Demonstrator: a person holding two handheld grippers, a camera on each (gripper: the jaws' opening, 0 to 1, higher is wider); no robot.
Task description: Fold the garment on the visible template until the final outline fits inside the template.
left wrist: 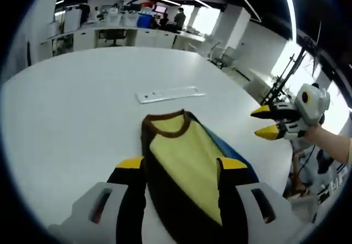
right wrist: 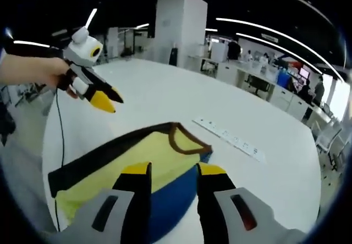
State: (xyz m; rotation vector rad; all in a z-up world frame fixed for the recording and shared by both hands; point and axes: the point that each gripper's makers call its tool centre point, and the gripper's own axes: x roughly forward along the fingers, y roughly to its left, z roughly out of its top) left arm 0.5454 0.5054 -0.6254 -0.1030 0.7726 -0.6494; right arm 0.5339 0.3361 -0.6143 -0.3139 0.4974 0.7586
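Left gripper view looks down its own two yellow-tipped jaws, the left gripper (left wrist: 181, 164) spread wide apart above the garment (left wrist: 184, 161), nothing between them. The garment lies flat on the white table (left wrist: 66, 123): a yellow panel edged in dark brown, with a brown collar at the far end and a sliver of blue showing along its right edge. Just beyond the collar lies a long white strip (left wrist: 170, 94), apart from the cloth. At the right, the right gripper (left wrist: 268, 122) hangs off the table edge in a person's hand (left wrist: 324, 137), its two yellow tips a little apart and holding nothing. Desks, chairs and standing people fill the far end of the room.

Right gripper view shows the same garment (right wrist: 137, 156) from the other side, and here the blue layer is far plainer, a broad patch between this gripper's jaws. The right gripper (right wrist: 173, 170) stands open over it, gripping nothing. A dark band runs along the far edge. The white strip (right wrist: 228, 138) sits past the collar. At upper left the left gripper (right wrist: 109, 101) is held in a hand (right wrist: 47, 71) above the table; I cannot tell from here how far its tips are parted. A thin cable (right wrist: 59, 145) drops from it.
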